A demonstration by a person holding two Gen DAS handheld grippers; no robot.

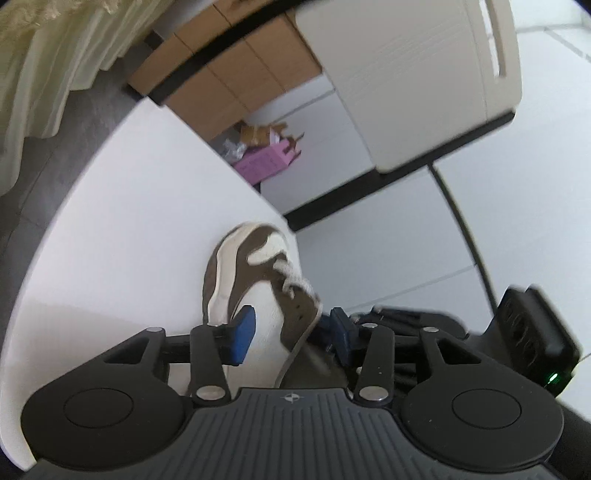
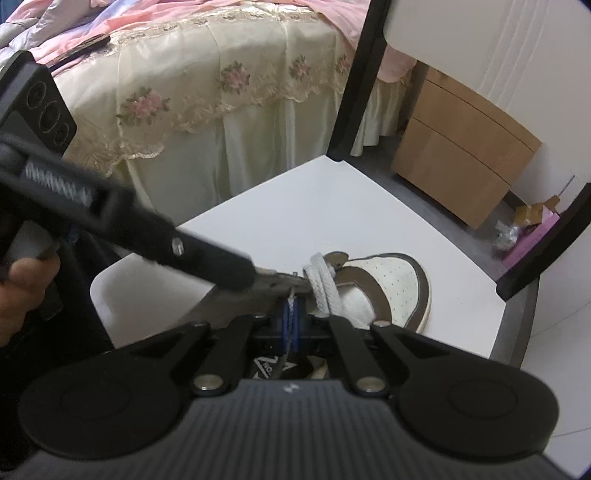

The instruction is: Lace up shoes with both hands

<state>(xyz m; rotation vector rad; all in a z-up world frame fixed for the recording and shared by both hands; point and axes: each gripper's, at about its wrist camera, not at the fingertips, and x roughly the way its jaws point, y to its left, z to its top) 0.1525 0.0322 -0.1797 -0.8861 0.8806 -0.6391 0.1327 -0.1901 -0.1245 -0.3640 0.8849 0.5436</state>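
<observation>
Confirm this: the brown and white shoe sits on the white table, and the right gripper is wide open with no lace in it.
Not quite. The shoe does sit on the white table, but the right gripper is not open: the right wrist view shows its blue pads closed on a strand of the white lace.

A home bedroom: a bed point(image 2: 207, 92) with a cream lace-trimmed floral valance and pink quilt point(image 2: 258, 11), a light wooden drawer nightstand point(image 2: 461, 155), grey floor, white bench point(image 2: 295, 206).
</observation>
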